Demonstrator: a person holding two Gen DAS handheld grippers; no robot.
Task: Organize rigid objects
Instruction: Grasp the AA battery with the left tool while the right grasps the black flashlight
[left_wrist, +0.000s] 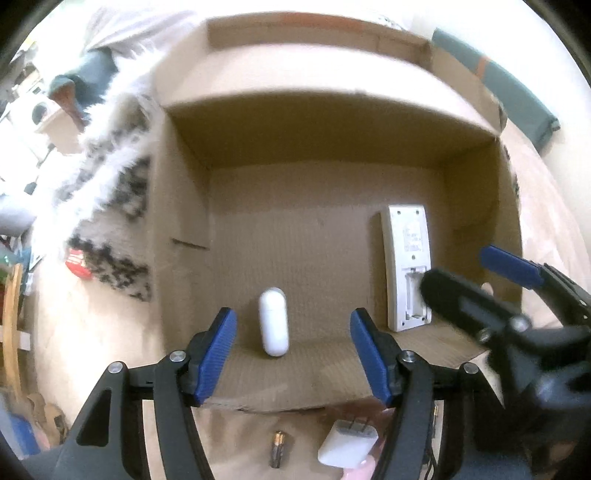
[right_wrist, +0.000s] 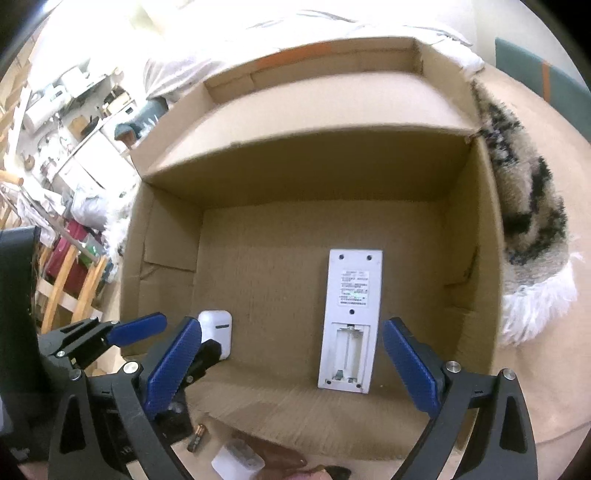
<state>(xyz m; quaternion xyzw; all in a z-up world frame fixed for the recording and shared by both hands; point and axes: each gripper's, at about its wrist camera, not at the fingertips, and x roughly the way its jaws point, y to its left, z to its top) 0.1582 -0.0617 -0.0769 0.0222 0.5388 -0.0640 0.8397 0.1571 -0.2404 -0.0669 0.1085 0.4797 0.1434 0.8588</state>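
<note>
Both grippers hover at the near edge of an open cardboard box (left_wrist: 332, 122); the left gripper (left_wrist: 291, 354) has its fingers spread wide and empty, and the right gripper (right_wrist: 291, 369) likewise stands open, holding nothing. Inside the box we note two items already placed: a white earbud case (left_wrist: 273, 321) lying near the front, between the left fingers' line of sight, and a white remote control (right_wrist: 351, 317) lying face down beside it to the right, battery bay uncovered and empty. Case and remote are apart, not touching. Outside the box, just in front of its near flap, we see a single battery (left_wrist: 277, 448) and a white charger plug (left_wrist: 347, 445) with prongs up toward the box; these rest on a tan surface we cannot identify with confidence. We judge the sorting partly done: two items in, at least two left out. The next move likely calls for drawing one gripper back and down over the charger or battery, closing on its narrow sides, then lifting over the flap. The battery may roll when pinched.
</note>
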